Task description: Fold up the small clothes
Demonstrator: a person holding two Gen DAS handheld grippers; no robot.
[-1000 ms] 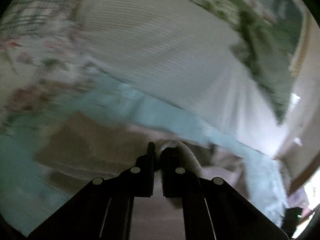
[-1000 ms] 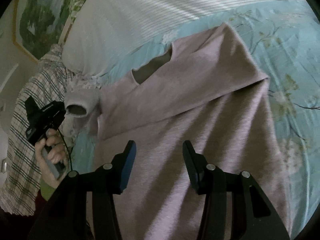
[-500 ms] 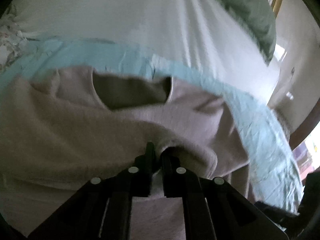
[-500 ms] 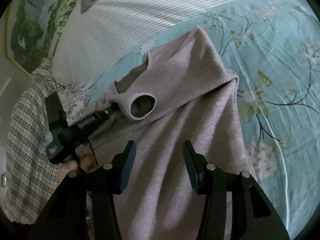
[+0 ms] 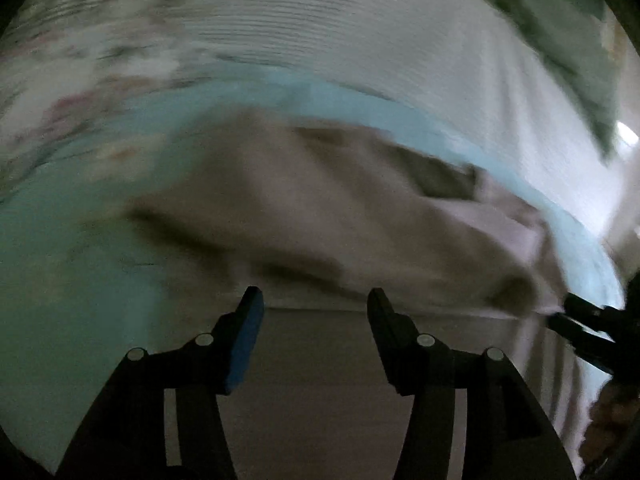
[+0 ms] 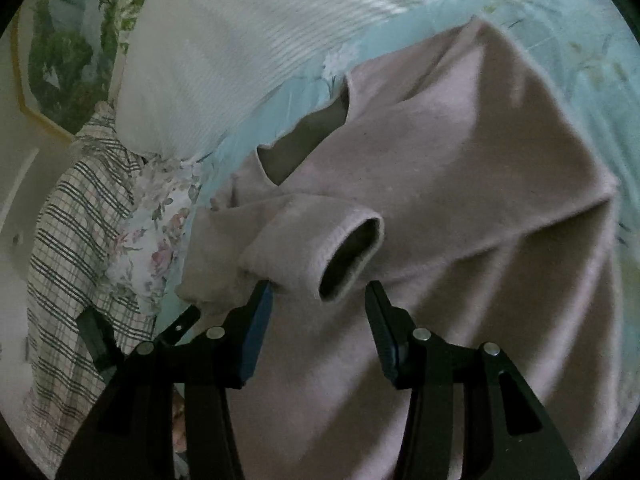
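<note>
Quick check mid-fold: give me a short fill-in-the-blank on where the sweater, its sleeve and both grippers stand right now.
1. The left gripper is ____, holding nothing.
2. The sleeve cuff lies folded across the sweater's ____.
3. The pink sweater rests on a ____ floral sheet.
4. The right gripper is ____.

Missing words: open; body; light blue; open

Both fisheye views are dim, with black vignetted corners and bowed edges. The left wrist view is heavily motion-blurred, smearing the mauve knitted sweater (image 5: 328,216) and pale blue floral bedsheet (image 5: 80,240). The right wrist view is sharper; soft shadow folds cross the sweater (image 6: 460,168).
</note>
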